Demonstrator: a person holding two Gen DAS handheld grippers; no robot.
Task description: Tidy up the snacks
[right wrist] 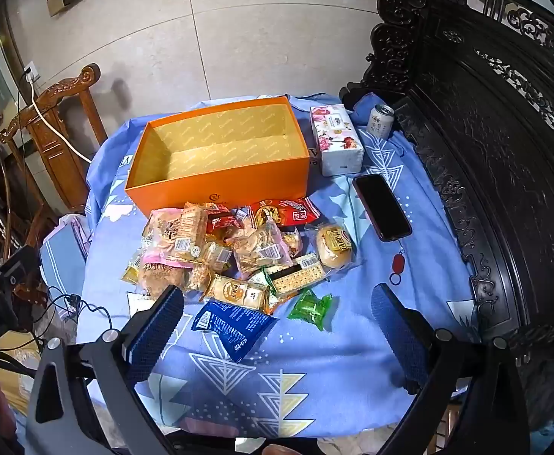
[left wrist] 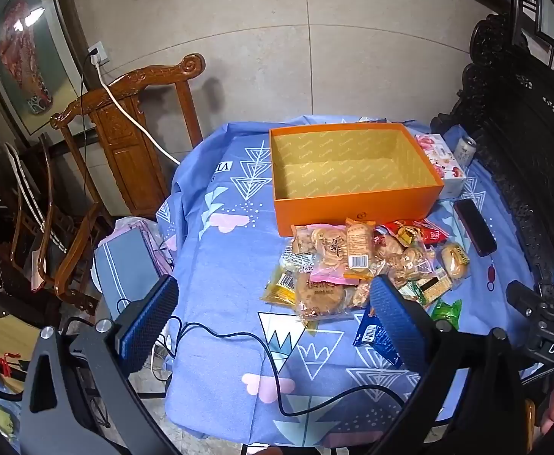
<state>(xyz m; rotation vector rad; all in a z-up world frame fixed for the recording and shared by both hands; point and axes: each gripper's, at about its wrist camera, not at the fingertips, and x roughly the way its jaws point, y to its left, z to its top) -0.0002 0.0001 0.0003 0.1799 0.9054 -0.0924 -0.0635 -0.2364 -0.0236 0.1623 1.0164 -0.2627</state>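
Blue patterned cloth [right wrist: 353, 341] covers the table; tissue box [right wrist: 339, 140] at 1 o'clock, can [right wrist: 380, 119] just past it toward 2, black phone [right wrist: 381, 206] lying flat at 3 with a red key tag [right wrist: 398, 263] just off its near end. Carved dark cabinet [right wrist: 504, 151] runs along the 3 o'clock side. Wooden chair [left wrist: 132, 129] at 10 o'clock, white cable [left wrist: 132, 117] draped over it from a wall socket [left wrist: 98, 54], black cable [left wrist: 262, 345] trailing across the cloth at 6.

Snack pile [right wrist: 239, 250] just in front of box [right wrist: 216, 185]; tissue pack [right wrist: 339, 144], can [right wrist: 380, 120], phone [right wrist: 381, 206] to box's right.
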